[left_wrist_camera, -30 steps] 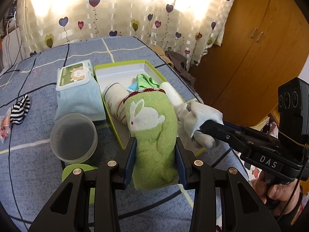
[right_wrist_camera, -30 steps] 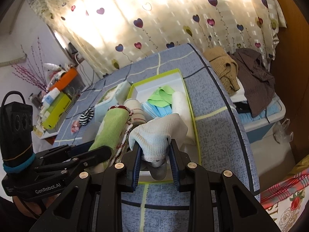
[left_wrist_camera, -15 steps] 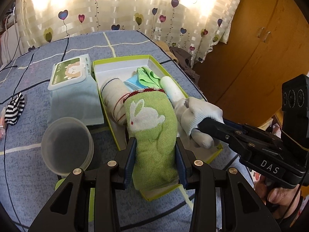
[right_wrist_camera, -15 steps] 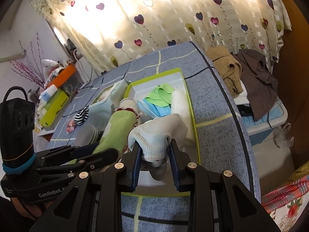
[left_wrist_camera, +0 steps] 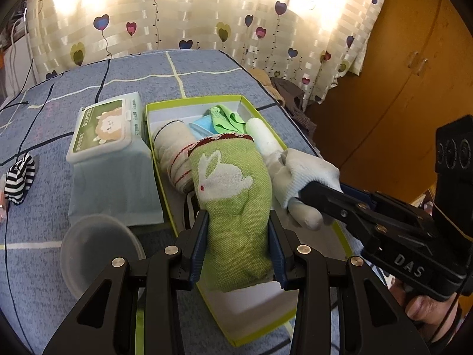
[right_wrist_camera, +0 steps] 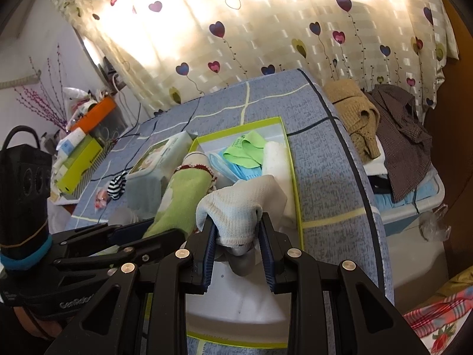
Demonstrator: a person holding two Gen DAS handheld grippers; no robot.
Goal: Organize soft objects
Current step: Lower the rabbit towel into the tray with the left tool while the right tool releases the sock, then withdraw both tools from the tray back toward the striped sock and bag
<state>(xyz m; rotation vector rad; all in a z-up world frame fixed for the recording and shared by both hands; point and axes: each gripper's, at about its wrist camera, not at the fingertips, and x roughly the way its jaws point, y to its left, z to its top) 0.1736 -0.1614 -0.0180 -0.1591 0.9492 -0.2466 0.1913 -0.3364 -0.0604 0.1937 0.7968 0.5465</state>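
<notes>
At the bottom centre of its own view, the left gripper (left_wrist_camera: 239,248) pinches a green rabbit sock (left_wrist_camera: 233,204) over the near end of the green-rimmed box (left_wrist_camera: 260,330). At mid right, the right gripper (left_wrist_camera: 307,195) clamps a white sock (left_wrist_camera: 307,168). Farther up the frame, rolled socks (left_wrist_camera: 174,145) fill the box, beside a wipes pack (left_wrist_camera: 103,127).

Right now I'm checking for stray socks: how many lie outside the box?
1: the black-and-white striped sock on the blue bedcover, left of the wipes pack beside the green-edged box. Others may be hidden out of view.
</notes>
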